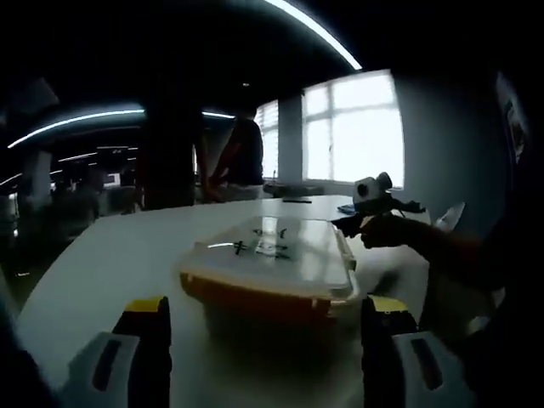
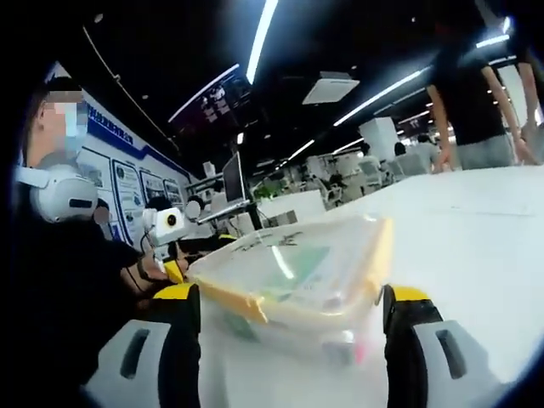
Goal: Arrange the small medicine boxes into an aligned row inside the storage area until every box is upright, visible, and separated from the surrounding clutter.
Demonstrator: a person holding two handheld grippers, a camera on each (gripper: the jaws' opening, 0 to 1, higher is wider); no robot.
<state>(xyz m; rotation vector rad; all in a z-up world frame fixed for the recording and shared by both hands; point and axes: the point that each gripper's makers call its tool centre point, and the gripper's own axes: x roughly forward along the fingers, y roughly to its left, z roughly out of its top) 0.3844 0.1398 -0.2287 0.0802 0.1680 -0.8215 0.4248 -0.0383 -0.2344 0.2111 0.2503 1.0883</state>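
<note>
A clear plastic storage box (image 1: pixel 270 270) with a lid and yellow rim stands shut on the white table (image 1: pixel 119 255). My left gripper (image 1: pixel 265 310) is open, its yellow-tipped jaws wide on either side of the box's near end. The right gripper (image 1: pixel 374 202), held in a hand, shows beyond the box's far right corner. In the right gripper view the same box (image 2: pixel 297 276) sits just ahead of my open right gripper (image 2: pixel 293 296); greenish and pale shapes show dimly through the lid, too blurred to name. The left gripper (image 2: pixel 172 255) appears at the box's left end.
A person (image 1: pixel 242 157) stands at the table's far side, near bright windows (image 1: pixel 353 132). Someone seated in a headset (image 2: pixel 59 195) is close on the left. White table surface (image 2: pixel 476 229) stretches right of the box. A small dark item (image 1: pixel 297 201) lies at the far edge.
</note>
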